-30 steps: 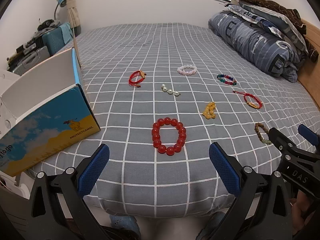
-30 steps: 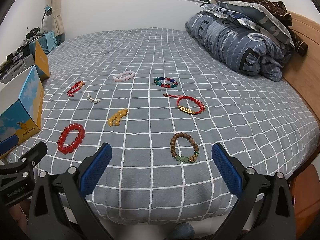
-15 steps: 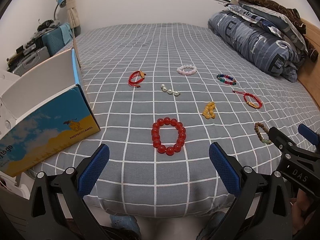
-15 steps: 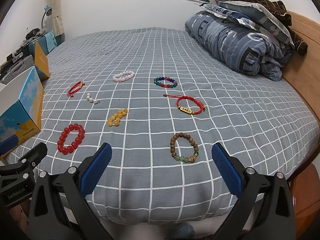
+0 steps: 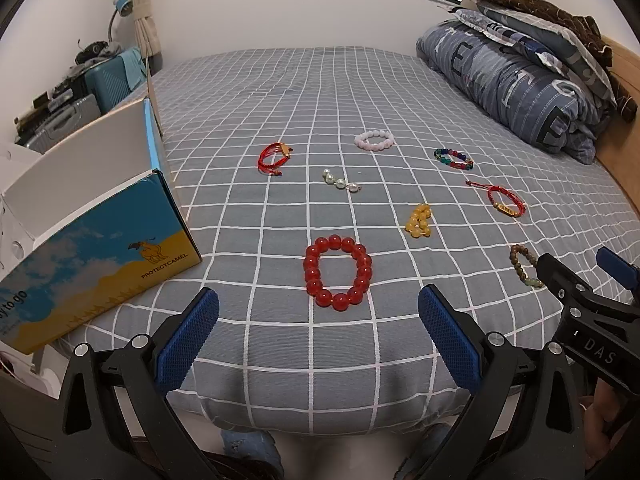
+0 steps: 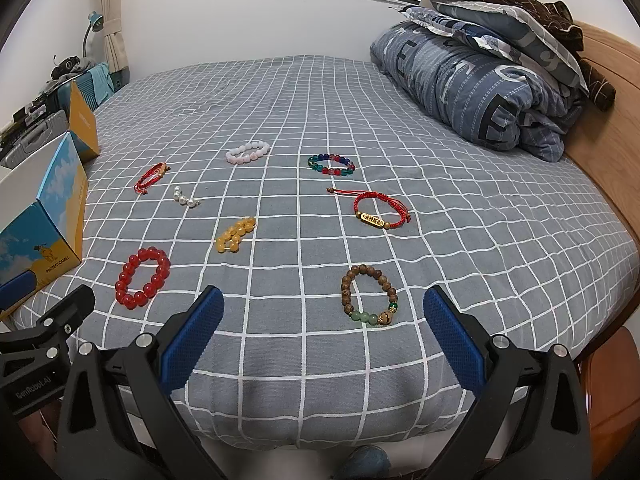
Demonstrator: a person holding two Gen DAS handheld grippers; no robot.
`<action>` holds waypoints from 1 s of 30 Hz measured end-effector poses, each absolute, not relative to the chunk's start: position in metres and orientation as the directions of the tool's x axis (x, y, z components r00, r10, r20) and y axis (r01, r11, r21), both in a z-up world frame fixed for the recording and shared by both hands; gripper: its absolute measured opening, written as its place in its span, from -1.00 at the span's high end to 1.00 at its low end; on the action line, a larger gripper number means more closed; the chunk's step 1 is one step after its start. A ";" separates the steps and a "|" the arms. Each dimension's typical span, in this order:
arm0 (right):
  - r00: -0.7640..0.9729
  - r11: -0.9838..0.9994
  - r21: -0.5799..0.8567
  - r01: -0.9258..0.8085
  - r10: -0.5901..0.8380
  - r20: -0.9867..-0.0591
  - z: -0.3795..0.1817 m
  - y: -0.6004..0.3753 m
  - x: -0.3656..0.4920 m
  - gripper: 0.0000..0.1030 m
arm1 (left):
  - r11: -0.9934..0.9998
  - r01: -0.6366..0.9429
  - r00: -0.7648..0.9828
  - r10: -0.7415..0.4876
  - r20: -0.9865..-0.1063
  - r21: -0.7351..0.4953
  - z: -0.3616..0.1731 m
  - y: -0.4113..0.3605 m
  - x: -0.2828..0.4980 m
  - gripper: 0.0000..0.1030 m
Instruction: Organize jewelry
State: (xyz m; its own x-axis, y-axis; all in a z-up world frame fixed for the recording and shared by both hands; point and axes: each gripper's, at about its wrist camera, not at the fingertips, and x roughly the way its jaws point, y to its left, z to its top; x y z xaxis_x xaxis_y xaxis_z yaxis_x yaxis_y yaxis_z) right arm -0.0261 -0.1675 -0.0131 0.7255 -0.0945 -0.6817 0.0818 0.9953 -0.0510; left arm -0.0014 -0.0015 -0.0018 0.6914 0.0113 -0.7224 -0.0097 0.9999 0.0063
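Note:
Several bracelets lie on a grey checked bed. A big red bead bracelet (image 5: 338, 271) lies just ahead of my open, empty left gripper (image 5: 318, 340). A brown wooden bead bracelet (image 6: 369, 295) lies just ahead of my open, empty right gripper (image 6: 322, 334). Farther off lie a yellow bead bracelet (image 6: 235, 234), a red cord bracelet with a gold plate (image 6: 380, 212), a multicoloured one (image 6: 332, 165), a pink one (image 6: 247, 152), a red string one (image 6: 151, 177) and a short pearl strand (image 6: 186, 199). An open blue and yellow box (image 5: 86, 236) stands at the left.
A folded blue quilt and pillows (image 6: 480, 76) are piled at the far right against a wooden bed frame (image 6: 604, 128). Suitcases and clutter (image 5: 72, 92) stand beyond the left bed edge. The near bed edge (image 5: 320, 416) drops off just under both grippers.

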 end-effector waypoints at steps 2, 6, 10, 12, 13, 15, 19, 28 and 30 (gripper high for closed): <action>0.725 0.995 -0.051 0.081 -0.094 -0.682 -0.013 -0.168 -0.026 -0.86 | 1.000 -0.010 0.691 0.012 -0.723 0.007 -0.002 -0.002 -0.001 -0.89; 0.725 0.995 -0.051 0.081 -0.094 -0.682 -0.013 -0.168 -0.026 -0.86 | 1.000 -0.011 0.690 0.013 -0.723 0.007 -0.001 -0.002 -0.001 -0.89; 0.726 0.995 -0.051 0.081 -0.094 -0.681 -0.013 -0.167 -0.026 -0.86 | 1.000 -0.010 0.691 0.012 -0.723 0.007 -0.001 -0.002 -0.001 -0.89; 0.726 0.995 -0.052 0.080 -0.094 -0.681 -0.013 -0.167 -0.027 -0.86 | 1.000 -0.011 0.691 0.013 -0.723 0.007 -0.001 -0.003 -0.001 -0.89; 0.726 0.995 -0.053 0.080 -0.094 -0.681 -0.013 -0.167 -0.027 -0.86 | 1.000 -0.010 0.691 0.012 -0.723 0.008 -0.001 -0.003 -0.001 -0.89; 0.728 0.995 -0.054 0.081 -0.097 -0.679 -0.011 -0.167 -0.027 -0.86 | 1.000 -0.012 0.691 0.018 -0.723 0.014 -0.001 -0.003 -0.001 -0.89; 0.727 0.994 -0.060 0.090 -0.106 -0.679 -0.001 -0.170 -0.024 -0.86 | 0.999 -0.029 0.692 0.030 -0.721 0.013 0.008 0.001 0.006 -0.89; 0.717 0.989 -0.098 0.113 -0.150 -0.681 0.032 -0.182 0.019 -0.86 | 0.999 -0.037 0.687 0.036 -0.726 0.015 0.039 0.006 0.057 -0.89; 0.704 0.989 -0.100 0.113 -0.151 -0.694 0.034 -0.187 0.036 -0.86 | 0.999 -0.040 0.676 0.035 -0.736 0.011 0.041 0.007 0.075 -0.89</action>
State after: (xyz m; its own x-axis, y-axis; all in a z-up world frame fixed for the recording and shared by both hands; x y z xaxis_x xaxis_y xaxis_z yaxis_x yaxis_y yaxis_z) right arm 0.0363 -0.1874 0.0344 0.7041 -0.1505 -0.6940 0.1125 0.9886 -0.1003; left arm 0.0752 0.0073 0.0406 0.6758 0.0353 -0.7362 -0.0398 0.9991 0.0115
